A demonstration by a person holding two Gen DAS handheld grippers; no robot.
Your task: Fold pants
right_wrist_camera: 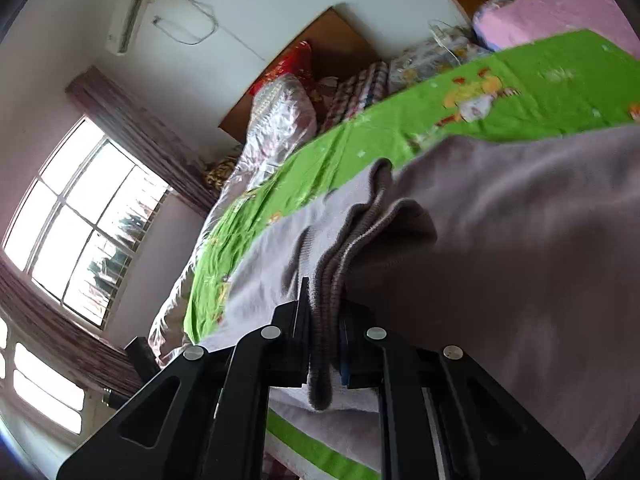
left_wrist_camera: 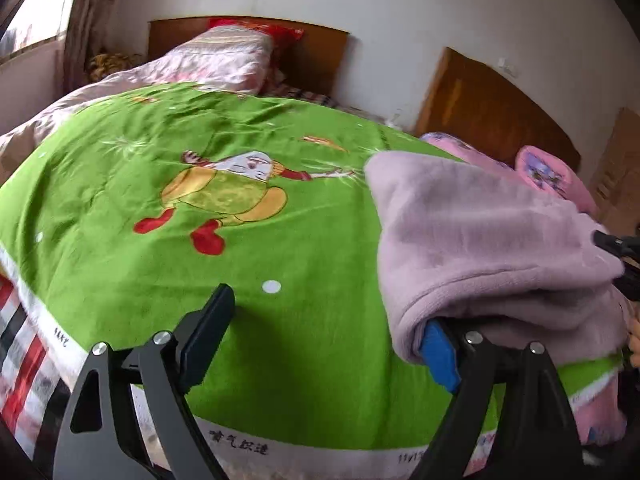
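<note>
The pants (left_wrist_camera: 480, 232) are lilac fleece, bunched on a green cartoon blanket (left_wrist_camera: 200, 160) at the right of the left wrist view. My left gripper (left_wrist_camera: 328, 320) stands open low over the blanket. Its black left finger (left_wrist_camera: 208, 328) is bare. A fold of the pants drapes over its blue-padded right finger (left_wrist_camera: 438, 354), and nothing is pinched. In the right wrist view my right gripper (right_wrist_camera: 324, 320) is shut on the ribbed hem (right_wrist_camera: 332, 272) of the pants (right_wrist_camera: 500, 240), which hangs down between the pads. Its black tip (left_wrist_camera: 612, 244) shows at the pants' right edge.
The blanket covers a bed with a pink quilt (left_wrist_camera: 208, 60) and pillows (left_wrist_camera: 552, 176) toward two wooden headboards (left_wrist_camera: 492, 108). A striped sheet (left_wrist_camera: 24, 344) shows at the near left edge. A window (right_wrist_camera: 76, 220) and a wall air conditioner (right_wrist_camera: 128, 12) are on the left.
</note>
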